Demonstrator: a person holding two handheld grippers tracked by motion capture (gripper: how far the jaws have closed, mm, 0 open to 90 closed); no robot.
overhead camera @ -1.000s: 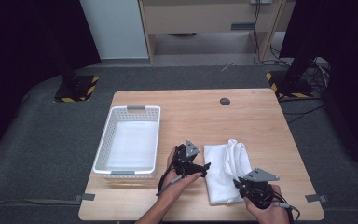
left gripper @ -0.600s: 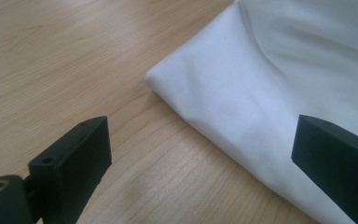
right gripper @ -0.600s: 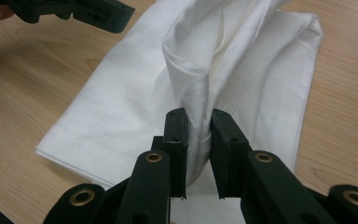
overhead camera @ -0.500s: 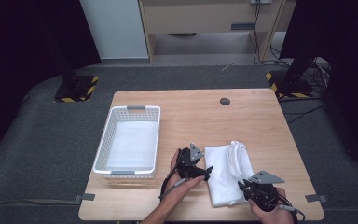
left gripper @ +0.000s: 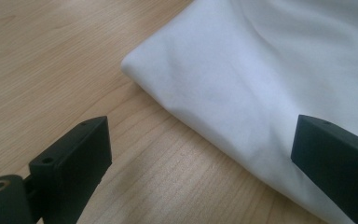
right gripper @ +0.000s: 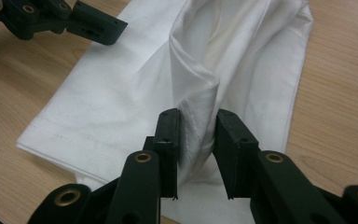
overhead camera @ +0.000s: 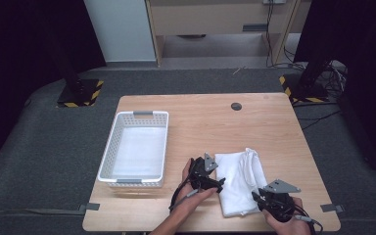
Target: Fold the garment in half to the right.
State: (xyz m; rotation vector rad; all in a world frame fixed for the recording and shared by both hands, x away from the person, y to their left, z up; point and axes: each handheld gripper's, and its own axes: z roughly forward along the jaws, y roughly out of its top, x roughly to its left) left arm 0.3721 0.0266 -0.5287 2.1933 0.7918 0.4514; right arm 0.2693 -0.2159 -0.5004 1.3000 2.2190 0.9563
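The folded white cloth (overhead camera: 238, 182) lies on the near right part of the table (overhead camera: 274, 127), to the right of the white basket (overhead camera: 136, 148) — its long axis runs from the near edge away toward the far side. The right gripper (right gripper: 196, 128) has a raised fold of the cloth between its jaws, which have just been opening, the gap narrow and the fold bunched in it. The left gripper (left gripper: 200, 140) stands wide at the cloth's left edge — one jaw over bare wood, one over cloth.
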